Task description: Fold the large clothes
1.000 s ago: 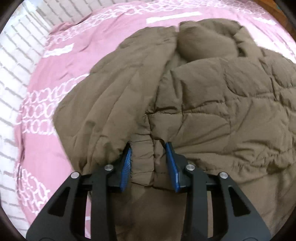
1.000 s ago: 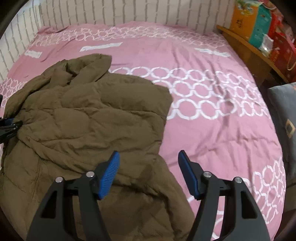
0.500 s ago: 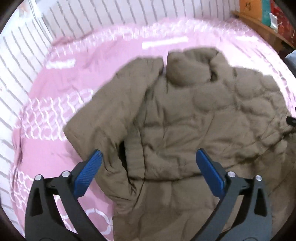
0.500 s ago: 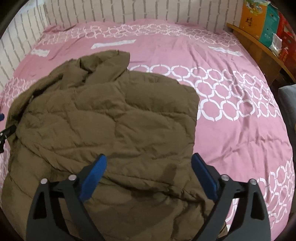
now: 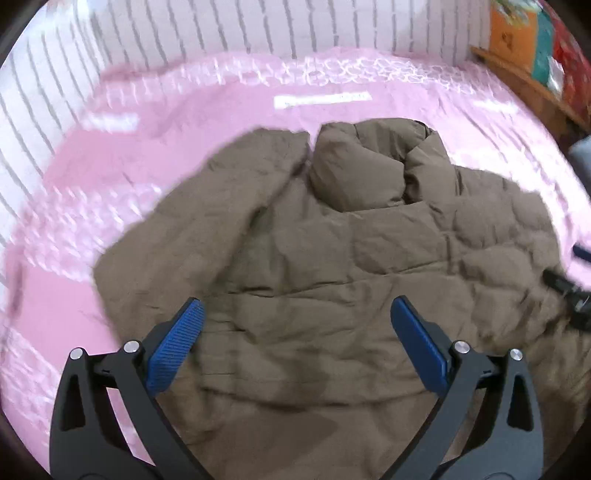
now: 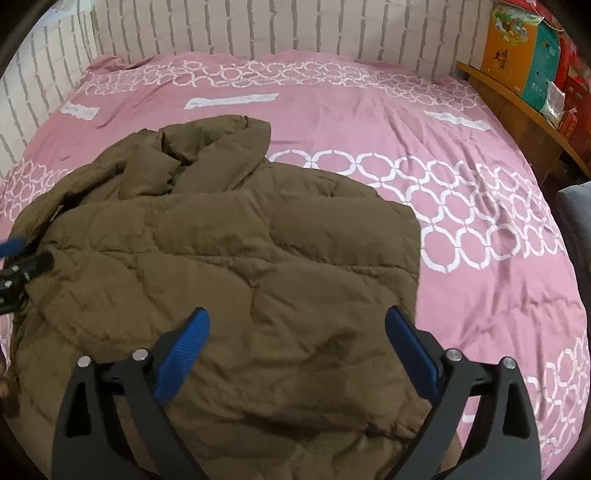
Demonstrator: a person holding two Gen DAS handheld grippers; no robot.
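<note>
Blue ribbed pads line both fingers of the left gripper (image 5: 295,339), whose jaws stand wide apart above the olive-brown quilted jacket (image 5: 332,277) with nothing between them. The right gripper (image 6: 295,343) is likewise spread wide and empty, poised over the jacket's lower panel; whether either touches the fabric cannot be told. In the right wrist view, the left gripper's tip shows at the left edge beside the jacket's sleeve side. In the left wrist view, the right gripper's tip shows at the right edge, near the garment's border.

The jacket lies in the near-left part of a bed, its puffy collar (image 6: 207,155) bunched at the far end and one side folded in over the body. The pink bedsheet (image 6: 461,229) carries rows of white linked rings and white rectangular patches. A white brick-patterned wall (image 6: 295,29) borders the far and left sides. At right, a curved wooden shelf (image 6: 517,107) holds coloured boxes (image 6: 517,55).
</note>
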